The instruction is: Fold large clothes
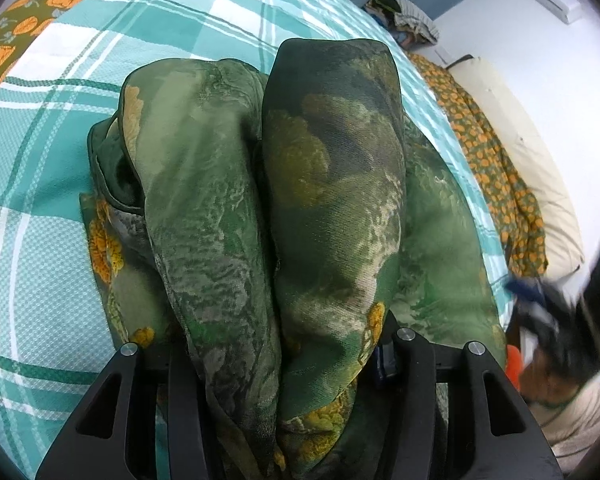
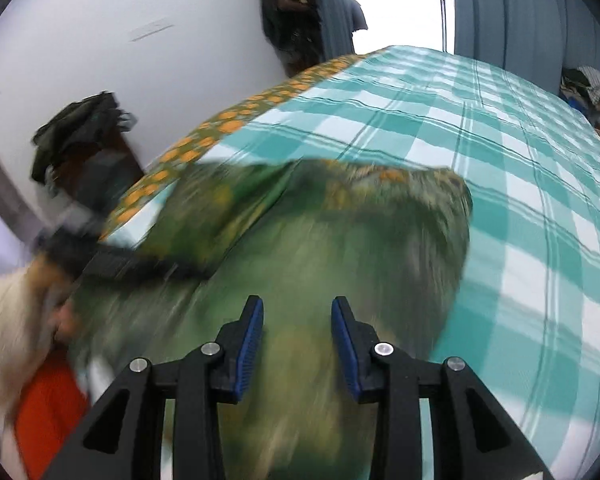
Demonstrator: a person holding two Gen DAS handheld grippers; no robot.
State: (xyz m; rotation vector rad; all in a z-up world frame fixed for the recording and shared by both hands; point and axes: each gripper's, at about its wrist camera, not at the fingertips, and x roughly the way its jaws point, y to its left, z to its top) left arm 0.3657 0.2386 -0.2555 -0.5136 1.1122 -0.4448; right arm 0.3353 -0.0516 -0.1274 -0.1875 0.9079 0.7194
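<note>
A large green floral garment (image 1: 236, 184) lies bunched on the teal checked bedsheet (image 1: 40, 208). In the left wrist view two thick folds of it drape over and between my left gripper's (image 1: 284, 360) fingers, which are hidden under the cloth; it grips the garment. In the right wrist view the same garment (image 2: 320, 240) shows blurred below my right gripper (image 2: 297, 344), whose blue pads (image 2: 252, 344) stand apart with nothing between them. The left gripper (image 2: 112, 260) appears blurred at the left. The right gripper (image 1: 560, 312) appears blurred at the right edge of the left wrist view.
An orange-flowered green sheet (image 1: 496, 168) borders the bed, with a cream pillow (image 1: 540, 168) beside it. A clothes pile (image 1: 408, 16) sits at the far end. White wall (image 2: 100, 40) and hanging dark clothes (image 2: 80, 132) are at the left. Orange cloth (image 2: 48, 412) lies low left.
</note>
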